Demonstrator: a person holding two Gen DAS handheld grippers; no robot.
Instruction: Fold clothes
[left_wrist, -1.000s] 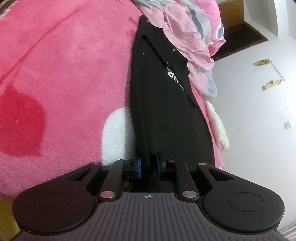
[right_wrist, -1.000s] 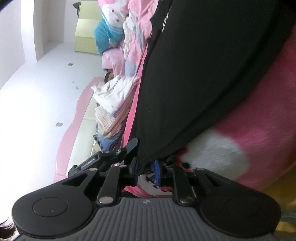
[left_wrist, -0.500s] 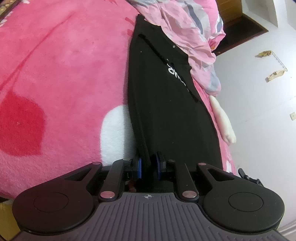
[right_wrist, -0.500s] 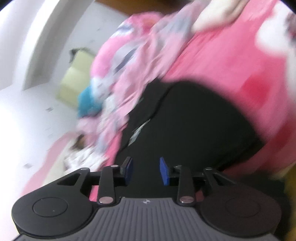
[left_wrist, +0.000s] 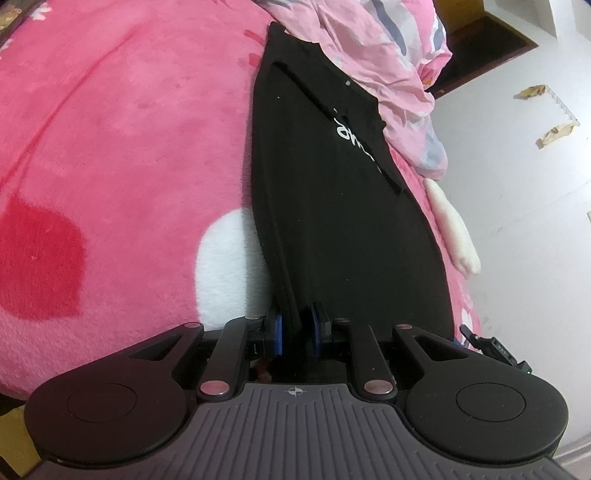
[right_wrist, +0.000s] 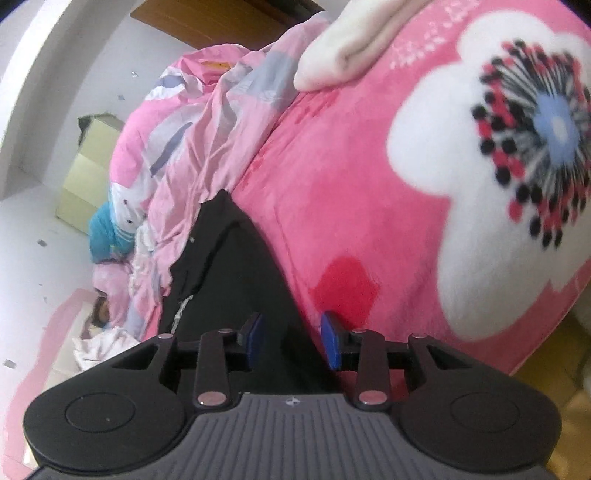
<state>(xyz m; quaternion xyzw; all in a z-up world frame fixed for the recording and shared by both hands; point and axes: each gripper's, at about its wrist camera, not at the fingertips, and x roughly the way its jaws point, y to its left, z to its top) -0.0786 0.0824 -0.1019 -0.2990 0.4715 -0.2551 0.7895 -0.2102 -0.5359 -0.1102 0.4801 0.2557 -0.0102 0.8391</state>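
A black garment (left_wrist: 332, 192) with white lettering lies folded lengthwise on a pink flowered blanket (left_wrist: 129, 147). My left gripper (left_wrist: 297, 330) is shut on the garment's near edge, the cloth pinched between the blue pads. In the right wrist view the same black garment (right_wrist: 236, 280) stretches away from my right gripper (right_wrist: 291, 339), which is open above it with nothing between its pads. The other gripper's tip (left_wrist: 491, 345) shows at the lower right of the left wrist view.
A crumpled pink quilt (left_wrist: 388, 62) lies along the garment's far side and also shows in the right wrist view (right_wrist: 207, 140). A folded white cloth (right_wrist: 351, 48) rests on the blanket (right_wrist: 369, 166). A clothes pile (right_wrist: 110, 236) lies by the bed's edge.
My right gripper has let go of the black garment, opened, and swung up over the bed. My left gripper keeps its hold and has barely moved.
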